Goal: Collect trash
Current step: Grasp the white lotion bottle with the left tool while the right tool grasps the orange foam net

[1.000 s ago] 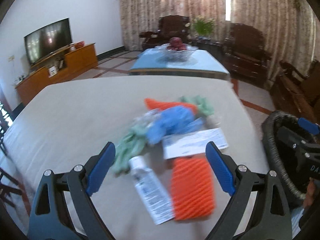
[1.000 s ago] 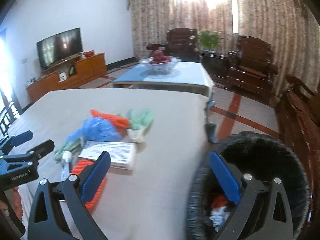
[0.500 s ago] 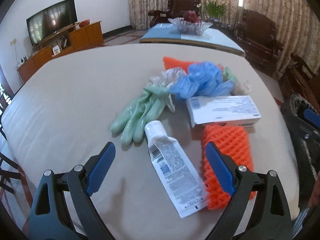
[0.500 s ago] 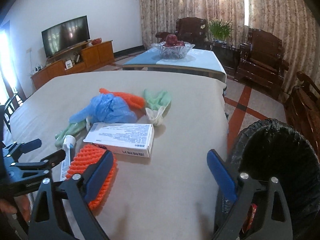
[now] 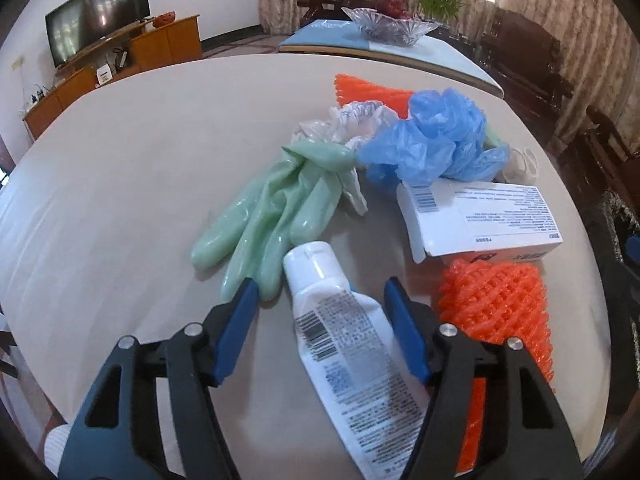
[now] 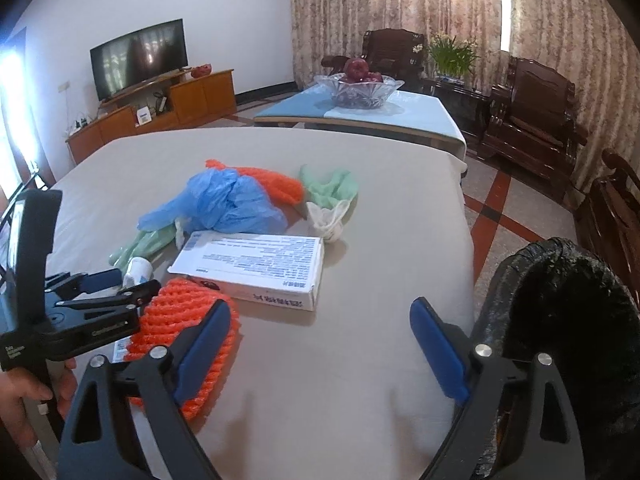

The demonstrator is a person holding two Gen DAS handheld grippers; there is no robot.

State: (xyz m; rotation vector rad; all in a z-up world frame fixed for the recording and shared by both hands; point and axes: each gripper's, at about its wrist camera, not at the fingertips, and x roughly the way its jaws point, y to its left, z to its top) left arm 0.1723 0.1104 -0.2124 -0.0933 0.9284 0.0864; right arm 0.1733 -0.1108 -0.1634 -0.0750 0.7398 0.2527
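Note:
On the beige table (image 5: 120, 184) lies a pile of trash: a white tube (image 5: 344, 328), a green glove (image 5: 276, 216), a blue plastic bag (image 5: 432, 140), a white box (image 5: 480, 216) and an orange foam net (image 5: 496, 308). My left gripper (image 5: 320, 286) straddles the tube's cap end. Its jaws are closing, with a gap still showing on the left side. My right gripper (image 6: 320, 304) hangs over bare table in front of the box (image 6: 256, 268). Its jaws are closing slightly, with nothing between them. The left gripper (image 6: 134, 280) shows at the tube (image 6: 138, 269).
A black-lined trash bin (image 6: 560, 304) stands off the table's right edge. A second orange net (image 6: 272, 184), another green glove (image 6: 332, 184) and a white crumpled piece (image 6: 328, 218) lie further back. Beyond are a low table with a glass fruit bowl (image 6: 362, 88) and dark wooden chairs (image 6: 536, 116).
My left gripper has come down and forward onto the white tube, and its jaws have narrowed around it. My right gripper has sunk a little toward the table.

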